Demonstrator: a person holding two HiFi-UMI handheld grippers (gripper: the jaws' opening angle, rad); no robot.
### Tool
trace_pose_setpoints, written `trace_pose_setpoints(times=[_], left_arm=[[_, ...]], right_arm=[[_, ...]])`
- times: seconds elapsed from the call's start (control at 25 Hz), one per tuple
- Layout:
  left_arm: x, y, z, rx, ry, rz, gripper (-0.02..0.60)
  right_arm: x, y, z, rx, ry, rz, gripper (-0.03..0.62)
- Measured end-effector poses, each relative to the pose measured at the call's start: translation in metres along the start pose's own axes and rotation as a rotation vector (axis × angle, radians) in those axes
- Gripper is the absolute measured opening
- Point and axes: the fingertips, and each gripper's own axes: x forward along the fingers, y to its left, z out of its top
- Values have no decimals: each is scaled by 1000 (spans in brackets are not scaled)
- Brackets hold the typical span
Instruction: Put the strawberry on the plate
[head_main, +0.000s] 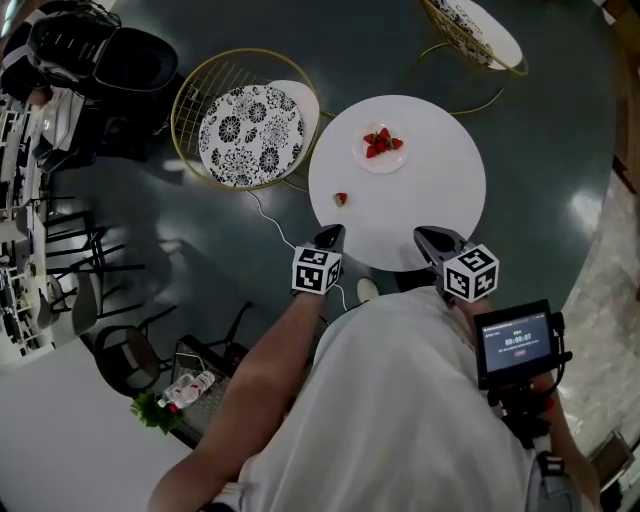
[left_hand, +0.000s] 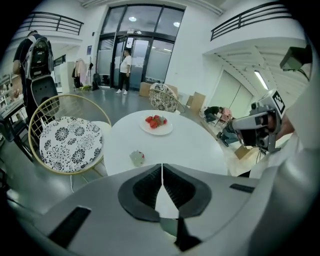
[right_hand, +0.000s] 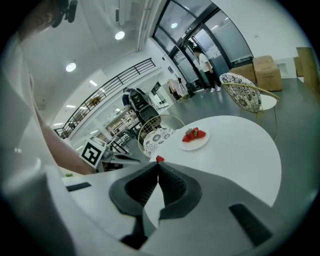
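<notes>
A loose strawberry (head_main: 341, 199) lies near the left edge of the round white table (head_main: 440, 210); it shows as strawberry (left_hand: 137, 158) in the left gripper view and as strawberry (right_hand: 159, 159) in the right one. A white plate (head_main: 380, 160) farther back holds several strawberries, plate (left_hand: 159, 130), plate (right_hand: 196, 143). My left gripper (head_main: 332, 234) is shut and empty at the table's near edge, short of the loose berry. My right gripper (head_main: 428, 238) is also shut and empty, over the near edge to the right.
A wire chair with a patterned cushion (head_main: 250, 135) stands left of the table, and another chair (head_main: 480, 30) stands behind it. A cable (head_main: 275, 225) runs on the floor near the table. A person stands by the far glass doors (left_hand: 125, 65).
</notes>
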Motion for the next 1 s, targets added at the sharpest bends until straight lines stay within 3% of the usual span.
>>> trace_pose_setpoints(times=[0.44, 0.52, 0.76, 1.0], left_arm=[[37, 36, -3, -63, 94, 103, 11], [39, 42, -3, -73, 103, 117, 64], [46, 52, 1, -71, 127, 164, 103], [48, 59, -9, -100, 208, 230, 115]], right_arm=[[-4, -27, -3, 60, 7, -13, 8], [-5, -28, -4, 67, 6, -18, 8], [-10, -33, -10, 81, 5, -24, 8], [-9, -30, -9, 80, 11, -11, 8]])
